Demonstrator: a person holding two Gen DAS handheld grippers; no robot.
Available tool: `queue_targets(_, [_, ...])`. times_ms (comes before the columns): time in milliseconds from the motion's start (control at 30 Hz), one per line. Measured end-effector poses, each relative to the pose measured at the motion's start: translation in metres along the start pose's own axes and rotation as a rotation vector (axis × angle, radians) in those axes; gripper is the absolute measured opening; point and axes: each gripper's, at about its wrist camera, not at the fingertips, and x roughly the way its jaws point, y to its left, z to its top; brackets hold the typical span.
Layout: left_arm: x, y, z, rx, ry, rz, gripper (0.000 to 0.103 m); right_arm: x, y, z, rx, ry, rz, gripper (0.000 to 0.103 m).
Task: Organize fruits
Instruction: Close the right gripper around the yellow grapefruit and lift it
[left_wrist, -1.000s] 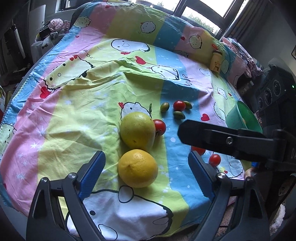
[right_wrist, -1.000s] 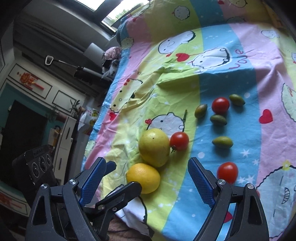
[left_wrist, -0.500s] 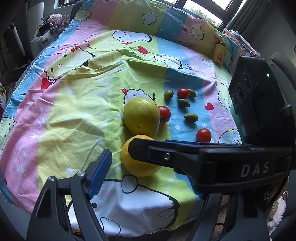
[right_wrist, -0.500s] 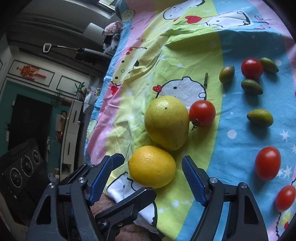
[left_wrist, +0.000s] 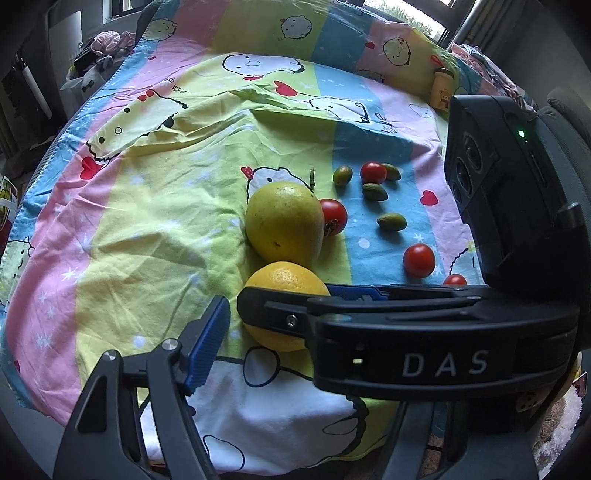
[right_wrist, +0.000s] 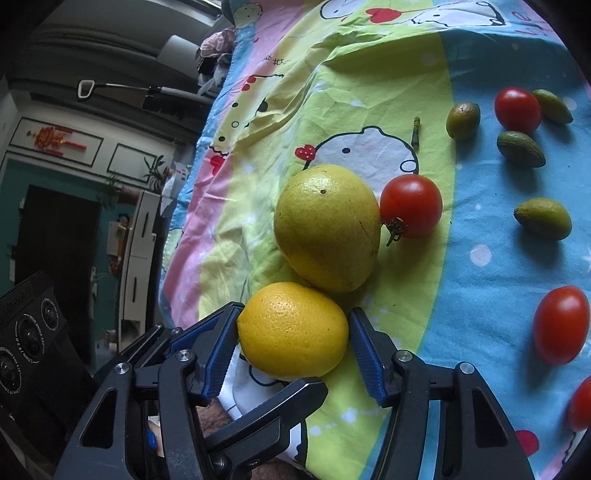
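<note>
Our right claw has just been closing around the orange, and its blue pads now sit against both sides of the fruit, which rests on the sheet near the table's front edge. Our left claw has also been narrowing; we see one blue pad just left of the orange with a gap between them, while the other finger is hidden behind the right claw's body, so we cannot tell whether it grips. That body crosses the left view and reads "DAS" in white letters. Touching the orange from behind is the larger yellow-green citrus, with a tomato beside it. Farther right lie more tomatoes and small green fruits. The sheet's print shows part of a word, "ve". A yellow jar stands at the far edge.
</note>
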Motion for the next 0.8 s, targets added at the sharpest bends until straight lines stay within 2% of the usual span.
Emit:
queue_targets(133, [-0.003, -0.005, -0.001, 0.016, -0.012, 0.001, 0.062, -0.002, 0.005, -0.002, -0.011, -0.005, -0.017, 0.061])
queue_targets(333, [-0.004, -0.021, 0.004, 0.035, -0.045, -0.034, 0.061, -0.020, 0.003, -0.002, -0.017, -0.053, -0.063, 0.061])
queue_targets(533, [-0.005, -0.046, 0.010, 0.062, -0.090, -0.101, 0.060, -0.051, 0.000, -0.006, -0.043, -0.132, -0.147, 0.061])
queue_targets(800, [0.012, -0.082, 0.020, 0.102, -0.117, -0.199, 0.059, -0.088, -0.029, -0.003, -0.001, -0.200, -0.228, 0.061])
